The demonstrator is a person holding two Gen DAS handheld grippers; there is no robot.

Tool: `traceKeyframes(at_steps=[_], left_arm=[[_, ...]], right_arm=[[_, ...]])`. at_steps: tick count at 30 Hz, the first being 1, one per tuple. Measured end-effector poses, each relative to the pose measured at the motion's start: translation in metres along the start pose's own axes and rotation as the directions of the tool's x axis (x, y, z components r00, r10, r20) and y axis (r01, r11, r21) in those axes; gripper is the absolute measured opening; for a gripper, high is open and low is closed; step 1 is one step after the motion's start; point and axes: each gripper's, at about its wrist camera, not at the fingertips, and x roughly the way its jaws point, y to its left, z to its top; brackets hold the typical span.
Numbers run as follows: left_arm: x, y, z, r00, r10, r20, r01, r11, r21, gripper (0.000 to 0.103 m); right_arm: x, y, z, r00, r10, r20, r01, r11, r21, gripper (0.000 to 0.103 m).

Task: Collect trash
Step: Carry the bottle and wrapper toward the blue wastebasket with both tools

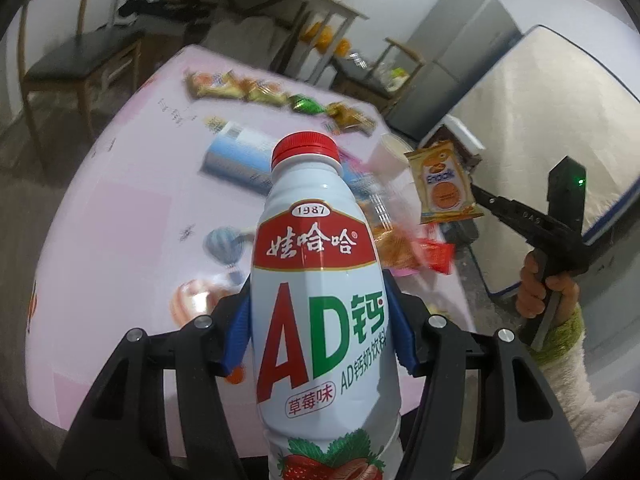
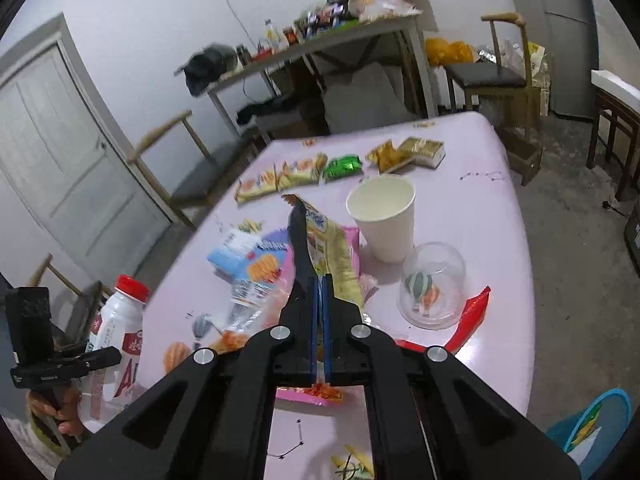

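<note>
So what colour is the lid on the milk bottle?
Red. The bottle has a red lid, clearest in the left wrist view.

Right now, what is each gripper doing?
Left gripper: closed on the milk bottle.
Right gripper: shut on a yellow snack wrapper.

White walls (image 2: 160,8), grey door (image 2: 60,152), wooden chairs (image 2: 496,72), concrete floor (image 2: 568,240).
</note>
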Motion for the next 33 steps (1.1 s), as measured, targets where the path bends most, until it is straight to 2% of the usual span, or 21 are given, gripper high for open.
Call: traceKeyframes(at_steps=[6, 9, 11, 14, 17, 20, 23, 25, 27, 30, 33], left_arm=[[0.009, -0.057, 0.016, 0.996, -0.088, -0.019, 0.090, 0.990, 0.105, 0.055], [0.028, -0.103, 0.024, 0.987, -0.145, -0.068, 0.155, 0.972, 0.177, 0.055], [0.044, -0.135, 0.027, 0.979, -0.175, -0.106, 0.194, 0.956, 0.221, 0.055], [0.077, -0.195, 0.028, 0.954, -0.229, -0.194, 0.278, 0.918, 0.284, 0.055], [0.123, -0.261, 0.024, 0.913, -0.261, -0.312, 0.358, 0.880, 0.313, 0.055], [0.177, -0.330, 0.010, 0.871, -0.246, -0.425, 0.410, 0.840, 0.355, 0.055], [0.238, -0.391, -0.017, 0.825, -0.192, -0.531, 0.436, 0.815, 0.382, 0.055], [0.283, -0.429, -0.042, 0.808, -0.125, -0.576, 0.425, 0.801, 0.422, 0.055], [0.318, -0.455, -0.066, 0.792, -0.089, -0.604, 0.429, 0.785, 0.447, 0.055], [0.372, -0.485, -0.106, 0.757, -0.042, -0.653, 0.430, 0.785, 0.447, 0.055], [0.410, -0.505, -0.131, 0.746, -0.017, -0.665, 0.423, 0.784, 0.454, 0.055]], right_arm=[[-0.062, -0.020, -0.019, 0.991, 0.031, 0.126, -0.040, 0.997, 0.067, 0.002], [-0.102, -0.041, -0.037, 0.980, 0.015, 0.197, -0.040, 0.992, 0.124, 0.002], [-0.132, -0.060, -0.053, 0.970, -0.024, 0.243, -0.019, 0.985, 0.173, 0.002], [-0.174, -0.094, -0.084, 0.950, -0.111, 0.293, 0.032, 0.965, 0.260, 0.002], [-0.212, -0.133, -0.121, 0.925, -0.222, 0.309, 0.101, 0.926, 0.363, 0.002], [-0.241, -0.183, -0.165, 0.903, -0.316, 0.291, 0.136, 0.853, 0.504, 0.002], [-0.257, -0.232, -0.210, 0.882, -0.401, 0.247, 0.170, 0.760, 0.627, 0.002], [-0.260, -0.265, -0.238, 0.874, -0.434, 0.218, 0.171, 0.695, 0.698, 0.002], [-0.259, -0.299, -0.267, 0.867, -0.464, 0.180, 0.176, 0.624, 0.761, 0.002], [-0.248, -0.343, -0.299, 0.872, -0.468, 0.144, 0.151, 0.537, 0.830, 0.002], [-0.236, -0.382, -0.325, 0.875, -0.470, 0.112, 0.135, 0.461, 0.877, 0.002]])
